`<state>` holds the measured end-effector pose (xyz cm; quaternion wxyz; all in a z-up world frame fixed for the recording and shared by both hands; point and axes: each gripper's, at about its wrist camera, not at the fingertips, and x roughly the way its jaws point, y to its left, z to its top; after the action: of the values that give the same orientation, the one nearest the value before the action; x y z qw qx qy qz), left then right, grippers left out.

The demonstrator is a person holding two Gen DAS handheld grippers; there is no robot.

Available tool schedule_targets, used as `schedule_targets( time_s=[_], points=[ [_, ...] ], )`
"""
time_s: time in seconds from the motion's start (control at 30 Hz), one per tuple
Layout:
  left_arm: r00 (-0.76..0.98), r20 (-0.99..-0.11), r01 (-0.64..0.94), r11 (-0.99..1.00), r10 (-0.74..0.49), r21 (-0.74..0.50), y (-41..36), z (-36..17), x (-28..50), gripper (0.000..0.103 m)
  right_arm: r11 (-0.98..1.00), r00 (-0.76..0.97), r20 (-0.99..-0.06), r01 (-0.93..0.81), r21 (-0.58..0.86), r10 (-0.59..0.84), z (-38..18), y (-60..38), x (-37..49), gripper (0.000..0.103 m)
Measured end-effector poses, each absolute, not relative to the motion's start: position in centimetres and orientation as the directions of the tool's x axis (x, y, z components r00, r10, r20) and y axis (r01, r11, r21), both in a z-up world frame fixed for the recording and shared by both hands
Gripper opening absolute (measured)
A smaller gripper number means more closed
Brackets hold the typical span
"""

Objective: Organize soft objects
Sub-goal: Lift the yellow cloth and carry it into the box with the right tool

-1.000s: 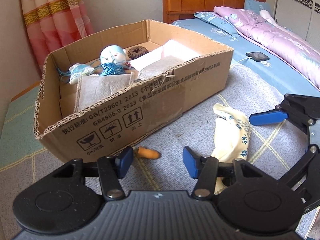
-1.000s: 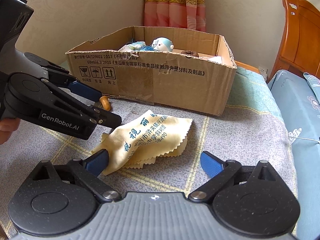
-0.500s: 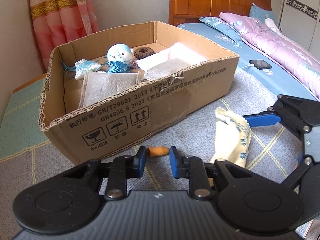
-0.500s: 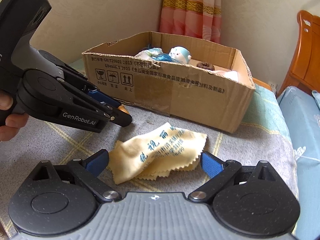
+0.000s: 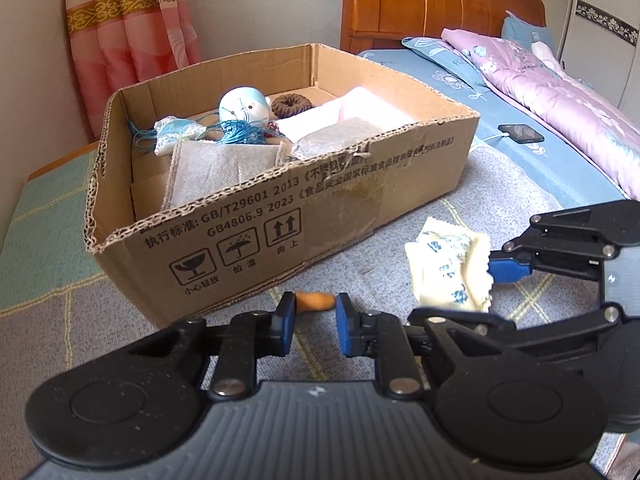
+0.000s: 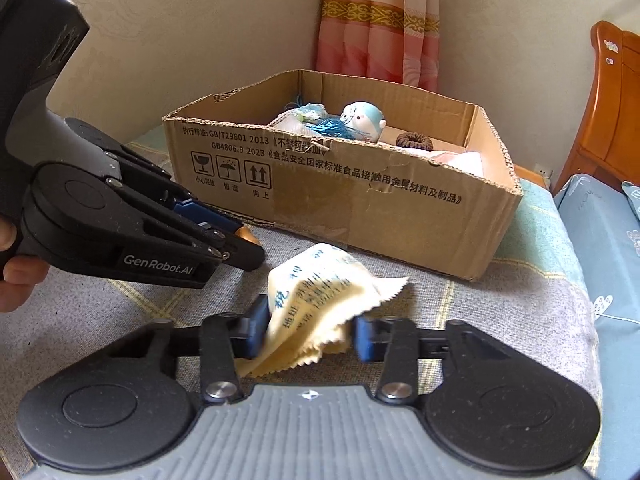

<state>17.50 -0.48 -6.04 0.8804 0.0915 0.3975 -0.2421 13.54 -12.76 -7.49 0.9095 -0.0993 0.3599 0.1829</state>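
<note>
Surface: you work on a grey woven blanket (image 5: 500, 184) with pale check lines, beside a bed (image 5: 532, 120); pink curtain (image 6: 380, 20) behind.
Left gripper (image 5: 314, 320): your fingers pinch a small orange piece (image 5: 314, 302), just before the cardboard box (image 5: 280, 216).
Right gripper (image 6: 308, 334): your fingers squeeze the yellow cloth (image 6: 320, 300), zigzag-edged and crumpled, lifted near the box.
Box: corrugated, holding soft items.

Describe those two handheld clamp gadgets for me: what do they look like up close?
Both are matte black plastic. The left gripper and right gripper each have two blue-padded fingers on black linkage arms with silver pivot pins, above two round black discs and a ribbed grey centre plate. The left one's side reads "GenRobot.AI" in white. No cables show.
</note>
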Motion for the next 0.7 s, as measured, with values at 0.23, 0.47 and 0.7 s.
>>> schedule_targets(
  time_s=[0.23,0.47,0.7],
  points=[
    [0.567,-0.74,0.503,0.864,-0.361,-0.036,-0.3,-5.6,17.3,0.019,0.92,0.692,-0.679,-0.387,-0.063,0.245,-6.5,-13.1,13.3,0.029],
    [0.572,-0.735,0.506,0.862,-0.365,-0.034,-0.1,-4.9,16.9,0.019,0.916,0.708,-0.663,-0.392,-0.084,0.242,-5.6,-13.1,13.0,0.028],
    [0.576,-0.731,0.512,0.859,-0.364,-0.025,0.4,-4.0,16.3,0.019,0.912,0.718,-0.652,-0.398,-0.098,0.243,-4.5,-13.4,12.5,0.028]
  ],
)
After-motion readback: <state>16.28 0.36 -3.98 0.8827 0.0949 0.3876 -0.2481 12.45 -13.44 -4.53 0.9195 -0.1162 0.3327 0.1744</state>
